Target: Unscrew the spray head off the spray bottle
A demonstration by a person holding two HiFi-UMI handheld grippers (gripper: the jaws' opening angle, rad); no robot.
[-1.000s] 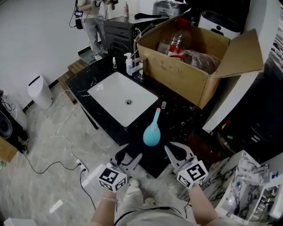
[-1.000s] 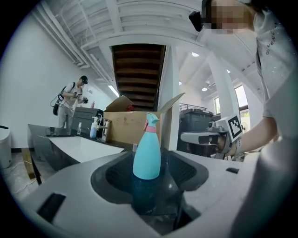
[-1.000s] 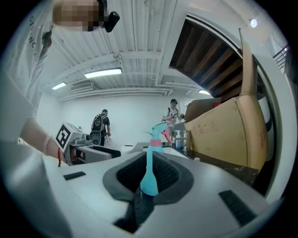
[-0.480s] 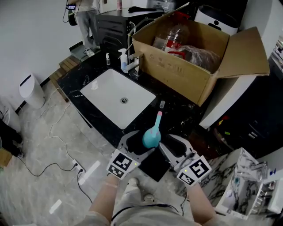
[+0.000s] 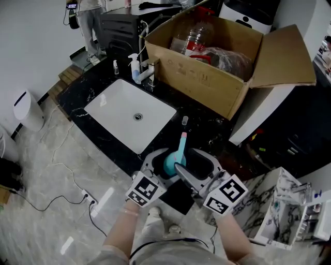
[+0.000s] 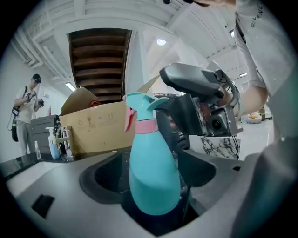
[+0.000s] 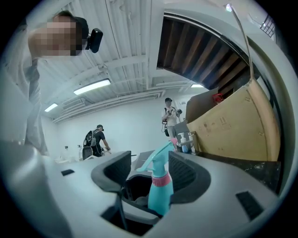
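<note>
A teal spray bottle (image 5: 173, 159) with a pink collar and a teal spray head (image 5: 182, 138) stands upright near the front edge of the black counter (image 5: 207, 132). My left gripper (image 5: 161, 165) reaches in from the left. Its jaws have just been opening and stand wide on either side of the bottle's body (image 6: 151, 153), with the pads not pressing on it. My right gripper (image 5: 194, 164) comes from the right; its jaws have just been opening too. In the right gripper view the bottle (image 7: 160, 193) rises between the open pads, which stand apart from it.
A white sink (image 5: 129, 114) with a faucet (image 5: 147, 77) and a pump bottle (image 5: 134, 67) lies to the left. A large open cardboard box (image 5: 207, 83) fills the back of the counter. A small clear cap (image 5: 184, 120) sits behind the bottle. A person (image 5: 85, 15) stands far back.
Both grippers have come forward from the counter's front edge and now flank the bottle. Their jaws have spread wider, the right one from nearly shut.
</note>
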